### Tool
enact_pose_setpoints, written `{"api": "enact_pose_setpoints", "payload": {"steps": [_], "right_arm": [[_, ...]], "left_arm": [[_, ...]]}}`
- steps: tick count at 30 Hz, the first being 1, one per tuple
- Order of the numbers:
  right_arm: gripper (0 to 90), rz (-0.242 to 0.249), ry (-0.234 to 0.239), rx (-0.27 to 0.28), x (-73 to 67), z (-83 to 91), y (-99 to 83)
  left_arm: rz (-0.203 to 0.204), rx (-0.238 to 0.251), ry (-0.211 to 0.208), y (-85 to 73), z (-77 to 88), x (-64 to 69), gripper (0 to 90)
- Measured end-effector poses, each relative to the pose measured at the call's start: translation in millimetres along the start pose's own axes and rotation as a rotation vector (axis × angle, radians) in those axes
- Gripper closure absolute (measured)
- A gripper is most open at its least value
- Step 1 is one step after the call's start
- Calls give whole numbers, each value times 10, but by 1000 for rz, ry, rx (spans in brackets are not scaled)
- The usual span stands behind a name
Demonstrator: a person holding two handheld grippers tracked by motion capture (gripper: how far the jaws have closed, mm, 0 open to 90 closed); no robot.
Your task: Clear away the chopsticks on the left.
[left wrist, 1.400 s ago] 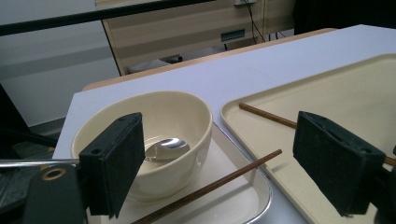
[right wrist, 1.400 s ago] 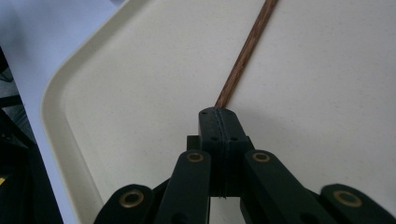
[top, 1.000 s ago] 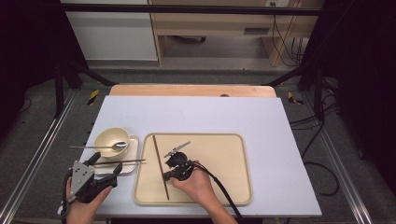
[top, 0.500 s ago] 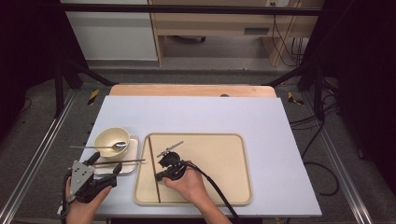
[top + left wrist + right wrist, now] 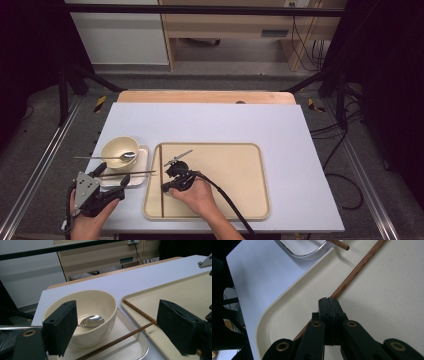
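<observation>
Two hand-held grippers work at the near edge of a white table [image 5: 210,120]. At far left in the high view, the left gripper [image 5: 111,173] rests low over a small white dish [image 5: 142,156]; its black pads [image 5: 61,326] stand wide apart with nothing pressed between them. Seen along those jaws in the left gripper view, a cream bowl [image 5: 100,303] sits on the dish with a metal spoon [image 5: 91,320] lying in it, bowl end down; in the high view the spoon's handle sticks out over the rim to the left. One wooden chopstick [image 5: 120,338] lies slanted across the dish, its far tip reaching over the rim of the neighbouring tray. To the right, a large beige tray [image 5: 235,170] lies touching or just beside the dish. A second wooden chopstick [image 5: 163,187] lies flat on the tray floor, parallel to and near its left wall. The right gripper [image 5: 166,187] is low over the middle part of this chopstick, hand behind it on the tray. In the right gripper view its two pads [image 5: 329,307] are pressed together, and the second chopstick [image 5: 357,268] passes beneath them; whether the tips pinch the stick or merely sit above it cannot be told.
</observation>
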State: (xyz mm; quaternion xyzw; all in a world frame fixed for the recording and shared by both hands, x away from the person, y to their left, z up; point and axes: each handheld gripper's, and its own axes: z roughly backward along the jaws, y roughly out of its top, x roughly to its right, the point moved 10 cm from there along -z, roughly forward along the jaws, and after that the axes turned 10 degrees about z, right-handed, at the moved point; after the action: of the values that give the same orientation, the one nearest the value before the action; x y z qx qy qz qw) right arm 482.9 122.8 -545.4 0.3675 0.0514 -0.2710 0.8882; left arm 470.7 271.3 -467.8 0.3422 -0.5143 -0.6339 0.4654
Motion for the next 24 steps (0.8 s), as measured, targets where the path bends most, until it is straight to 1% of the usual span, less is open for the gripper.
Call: {"api": "enact_pose_setpoints", "payload": {"steps": [2, 5, 6, 10, 18, 24], "right_arm": [[900, -9, 0, 3, -3, -10, 15], [900, -9, 3, 9, 7, -31, 33], [900, -21, 3, 13, 3, -38, 44], [900, -14, 2, 13, 8, -55, 60], [900, -32, 0, 25, 15, -79, 96], [900, -30, -1, 24, 19, -79, 97]], "left_arm": [[0, 0, 0, 1, -2, 1, 168], [-1, 0, 1, 0, -4, 0, 168], [-2, 0, 2, 0, -3, -1, 168], [0, -2, 1, -2, -6, -2, 169], [-1, -2, 1, -3, -12, 3, 169], [-3, -2, 0, -3, -12, 3, 169]]}}
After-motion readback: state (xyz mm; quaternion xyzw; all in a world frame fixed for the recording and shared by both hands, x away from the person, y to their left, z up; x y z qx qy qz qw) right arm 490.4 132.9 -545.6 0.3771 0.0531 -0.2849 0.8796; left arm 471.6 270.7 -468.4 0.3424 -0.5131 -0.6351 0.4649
